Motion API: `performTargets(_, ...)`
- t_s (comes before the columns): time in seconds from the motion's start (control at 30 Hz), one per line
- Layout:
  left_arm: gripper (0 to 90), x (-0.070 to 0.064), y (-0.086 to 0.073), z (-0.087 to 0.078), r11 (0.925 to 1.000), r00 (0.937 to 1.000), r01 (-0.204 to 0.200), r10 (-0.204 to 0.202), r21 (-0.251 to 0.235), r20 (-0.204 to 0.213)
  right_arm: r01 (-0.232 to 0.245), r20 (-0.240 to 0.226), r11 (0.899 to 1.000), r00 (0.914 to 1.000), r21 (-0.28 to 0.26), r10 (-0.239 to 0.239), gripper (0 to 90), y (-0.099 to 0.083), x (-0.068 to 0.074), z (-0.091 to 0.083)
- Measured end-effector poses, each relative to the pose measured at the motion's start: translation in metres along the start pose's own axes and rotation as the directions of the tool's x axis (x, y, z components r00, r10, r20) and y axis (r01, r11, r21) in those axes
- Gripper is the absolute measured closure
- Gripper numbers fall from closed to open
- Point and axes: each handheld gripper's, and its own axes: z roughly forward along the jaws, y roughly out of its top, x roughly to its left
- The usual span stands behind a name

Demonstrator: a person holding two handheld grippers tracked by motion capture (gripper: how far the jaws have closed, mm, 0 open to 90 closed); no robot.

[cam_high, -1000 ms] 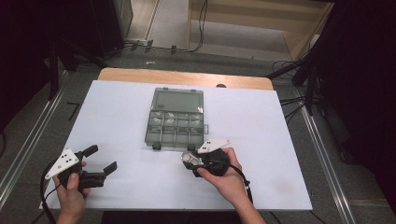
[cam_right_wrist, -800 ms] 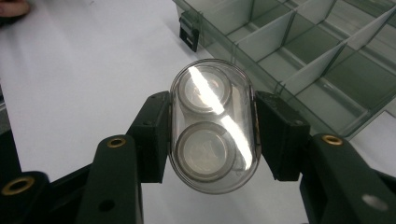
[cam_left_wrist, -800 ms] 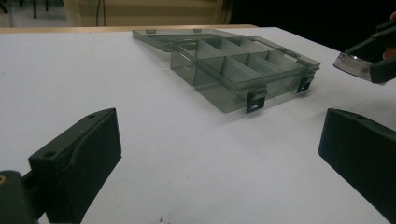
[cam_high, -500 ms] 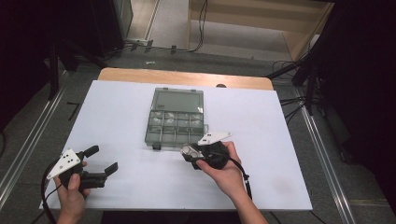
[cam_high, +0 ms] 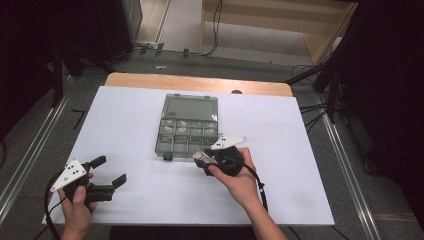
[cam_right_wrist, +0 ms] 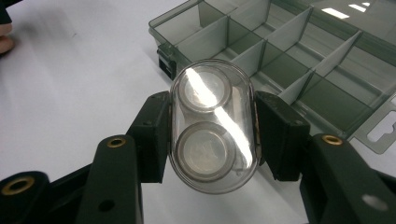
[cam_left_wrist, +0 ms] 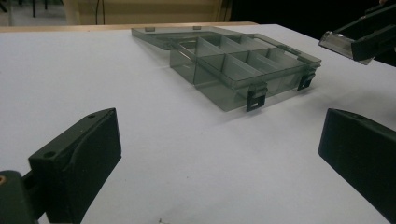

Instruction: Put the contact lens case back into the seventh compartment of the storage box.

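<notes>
While the right gripper (cam_right_wrist: 212, 133) has its jaws clamped on a clear blister pack (cam_right_wrist: 212, 126) w/ two coin cells inside, one above the other, the pack sits just off the near edge of the smoky-grey compartment organizer (cam_high: 189, 131), over the white table (cam_high: 280, 130). From the high view the pack (cam_high: 201, 158) hangs close to the box's front latches, not yet above any bin.

Handling, as I'd judge it: the pack looks light and stiff-ish but thin plastic, glossy, so prob. slippery between flat pads. The hold is on its two long sides, across the middle, which seems the sensible spot; squeezing harder could buckle the dome. Whether the backing is card or plastic I can't tell from here.

The organizer lies open, lid flat behind; its compartments may hold a few small pale bits, too small to be sure.

The left gripper (cam_high: 107, 172) rests low near the table's front left, jaws wide apart, holding nothing, well apart from the box.
</notes>
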Motion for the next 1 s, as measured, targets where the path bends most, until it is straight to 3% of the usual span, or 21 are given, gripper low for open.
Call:
performTargets(0.4,0.0,-0.001,0.0,0.0,1.0,1.0,0.001,-0.001,-0.001,0.004,-0.005,0.022,1.0,0.9998,-0.003,0.005,46.5,0.009,0.0,0.004)
performTargets(1.0,0.0,-0.001,0.0,0.0,1.0,1.0,-0.005,0.005,0.005,0.006,-0.055,0.038,0.998,0.9977,-0.021,0.056,46.5,0.021,-0.007,0.015)
